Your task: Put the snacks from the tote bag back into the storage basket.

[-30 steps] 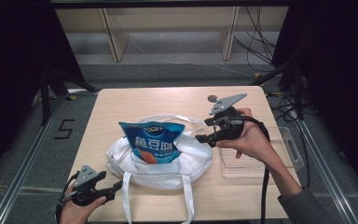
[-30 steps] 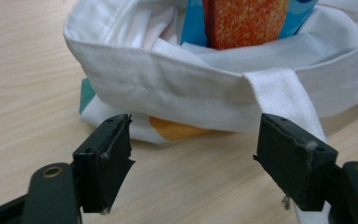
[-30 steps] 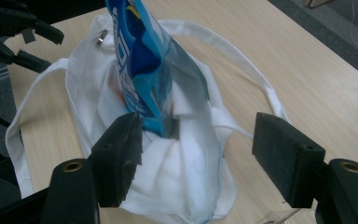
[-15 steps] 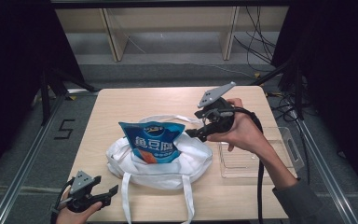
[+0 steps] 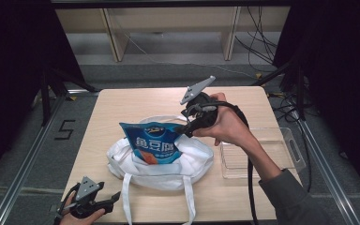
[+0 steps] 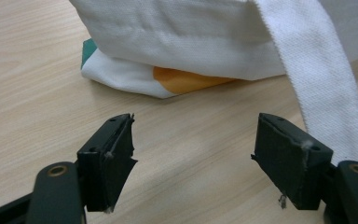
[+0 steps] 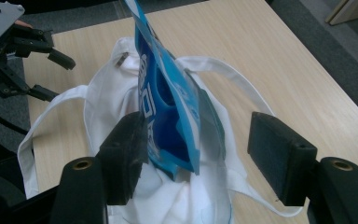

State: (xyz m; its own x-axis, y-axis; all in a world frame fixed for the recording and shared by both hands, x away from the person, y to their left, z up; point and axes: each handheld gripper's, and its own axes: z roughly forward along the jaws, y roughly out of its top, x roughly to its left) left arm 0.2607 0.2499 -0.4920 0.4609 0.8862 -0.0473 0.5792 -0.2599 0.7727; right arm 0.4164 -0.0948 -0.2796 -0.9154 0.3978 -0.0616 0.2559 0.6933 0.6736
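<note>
Two sets of tongs work over one wide wooden counter [image 5: 122, 101] in the high view. At centre lies a white tote bag [image 5: 187, 161], slumped, its straps trailing to the lower edge. A blue snack pouch [image 5: 152, 145] stands half inside it, upright, its top still above the mouth. A clear plastic tray [image 5: 293, 150] sits at right, apart from the bag.

The right tongs [image 5: 186, 130], at centre right, have just been closing, but the right gripper view shows the jaws apart: the pouch's edge runs between them, near one pad and clear of the other. If they shut now they would likely catch only that thin edge, so the pouch may fold or slip out and tip.

The left tongs [image 5: 115, 199], at lower left, have just narrowed slightly yet stand apart and empty beside a strap [image 6: 321, 79]. With the bag unheld, pushing the pouch could drag the cloth and collapse the mouth.
</note>
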